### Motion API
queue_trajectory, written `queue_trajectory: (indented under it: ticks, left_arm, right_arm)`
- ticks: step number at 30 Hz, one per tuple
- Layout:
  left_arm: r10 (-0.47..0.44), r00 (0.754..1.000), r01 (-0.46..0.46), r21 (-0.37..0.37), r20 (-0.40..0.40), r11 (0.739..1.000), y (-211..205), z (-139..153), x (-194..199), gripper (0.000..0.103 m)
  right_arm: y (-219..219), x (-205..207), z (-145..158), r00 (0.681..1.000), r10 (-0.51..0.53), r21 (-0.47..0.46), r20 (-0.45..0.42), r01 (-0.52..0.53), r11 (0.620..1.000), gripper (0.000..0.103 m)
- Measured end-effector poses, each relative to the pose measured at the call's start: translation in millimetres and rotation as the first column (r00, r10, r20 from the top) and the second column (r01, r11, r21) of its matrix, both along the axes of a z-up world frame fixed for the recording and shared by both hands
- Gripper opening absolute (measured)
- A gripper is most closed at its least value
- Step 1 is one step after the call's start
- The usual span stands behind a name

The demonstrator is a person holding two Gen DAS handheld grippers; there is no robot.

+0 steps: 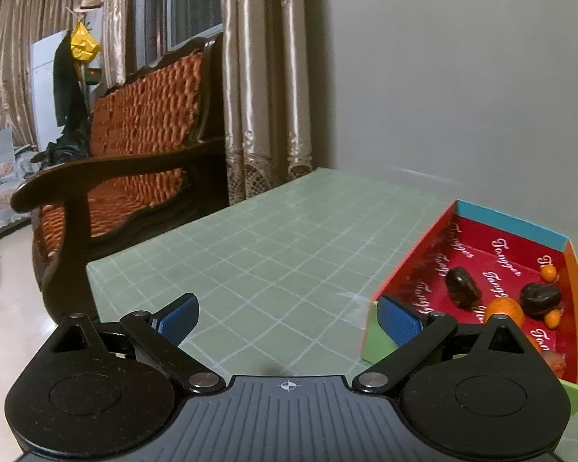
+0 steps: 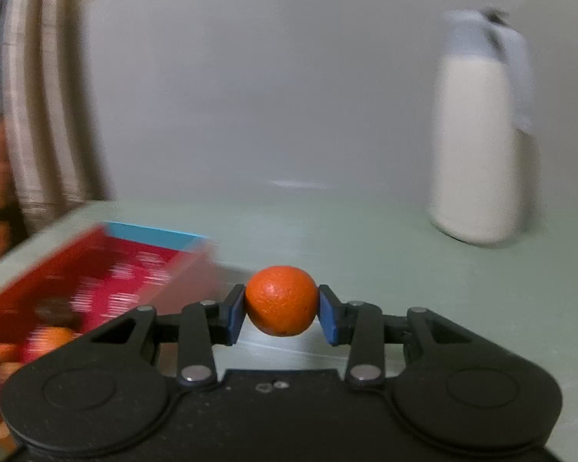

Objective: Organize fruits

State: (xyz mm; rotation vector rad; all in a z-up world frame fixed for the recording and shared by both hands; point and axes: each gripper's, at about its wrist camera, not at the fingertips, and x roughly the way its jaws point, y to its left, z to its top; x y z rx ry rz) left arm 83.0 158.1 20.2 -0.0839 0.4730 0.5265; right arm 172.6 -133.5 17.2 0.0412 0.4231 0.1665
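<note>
Green grid table (image 1: 273, 238); red box (image 1: 435, 250) at right. Right gripper (image 2: 282, 313) clamps orange (image 2: 281, 300); left gripper (image 1: 289, 317) jaws spread, empty.

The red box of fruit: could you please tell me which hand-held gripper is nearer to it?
Left. The left hand-held gripper has one finger at the red box corner; the right hand-held gripper, gripping an orange, sits farther off beside it.

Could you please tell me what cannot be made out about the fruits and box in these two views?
- Left wrist view: box near end, hidden behind left gripper.
- Right wrist view: box contents, motion-blurred.
- Right wrist view: orange in right gripper, far side unseen.
</note>
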Motion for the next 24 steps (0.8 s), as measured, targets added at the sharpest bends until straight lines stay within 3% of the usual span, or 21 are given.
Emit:
queue_trajectory:
  ticks: [8,17,20,22,24]
  left_arm:
    - [0.046,0.999,-0.046,0.003,-0.008,0.999,19,-3,-13,0.098]
    - [0.054,0.998,-0.054,-0.008,-0.014,0.998,29,-3,-18,0.099]
    - [0.048,0.999,-0.048,-0.005,-0.011,0.999,27,-2,-18,0.099]
    - [0.043,0.999,-0.043,0.003,-0.009,0.999,24,-2,-18,0.099]
    - [0.034,0.999,-0.034,0.011,-0.006,0.999,21,-1,-18,0.099]
  right_arm:
    - [68,-26,9,0.967,0.252,-0.044,0.047,-0.25,0.967,0.038]
    - [91,-27,4,0.959,0.284,-0.081,-0.004,-0.283,0.956,0.039]
    - [91,-35,5,0.96,0.279,-0.081,0.003,-0.278,0.957,0.046]
    - [90,-36,3,0.961,0.277,-0.081,0.006,-0.275,0.958,0.065]
    - [90,-38,4,0.962,0.271,-0.089,0.024,-0.268,0.959,0.07]
